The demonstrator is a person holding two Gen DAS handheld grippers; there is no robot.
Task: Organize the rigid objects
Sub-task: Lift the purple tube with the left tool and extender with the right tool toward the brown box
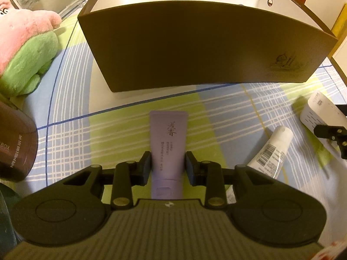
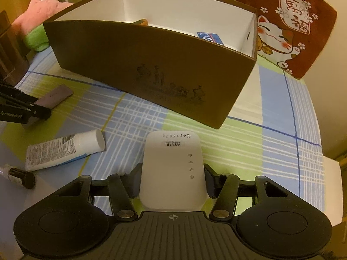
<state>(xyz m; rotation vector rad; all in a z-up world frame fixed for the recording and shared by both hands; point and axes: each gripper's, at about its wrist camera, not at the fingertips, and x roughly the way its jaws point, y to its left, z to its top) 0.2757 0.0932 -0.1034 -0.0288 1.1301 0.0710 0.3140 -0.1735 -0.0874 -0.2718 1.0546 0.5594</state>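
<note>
I am holding the left gripper [image 1: 168, 165] over the checked cloth [image 1: 227, 117]; its jaws are pinching the purple tube [image 1: 168, 138], pads pressing both sides near the cap end, the crimped end pointing to twelve o'clock toward the brown box [image 1: 195, 49]; the tube is lying on the cloth just short of the box's near wall. At two o'clock from it a white tube [image 1: 269, 151] is lying tilted, and beyond that, at three o'clock, the other gripper is showing with a white device in it.

I am holding the right gripper [image 2: 172, 177] over the same cloth; its jaws are sitting against both flanks of the white WiFi repeater [image 2: 172, 169], gripping it; the repeater's far end is pointing to twelve o'clock at the box, close to its near corner but apart from it. At nine o'clock the white tube is lying on its side with a small dark bottle [image 2: 18, 176] beside it at eight o'clock. Inside the box a blue card [image 2: 209, 38] and an orange item [image 2: 142, 22] are showing over the wall. A pink star plush [image 2: 41, 6] is sitting at eleven o'clock; a red lucky-cat cushion [image 2: 288, 26] at one o'clock.
</note>
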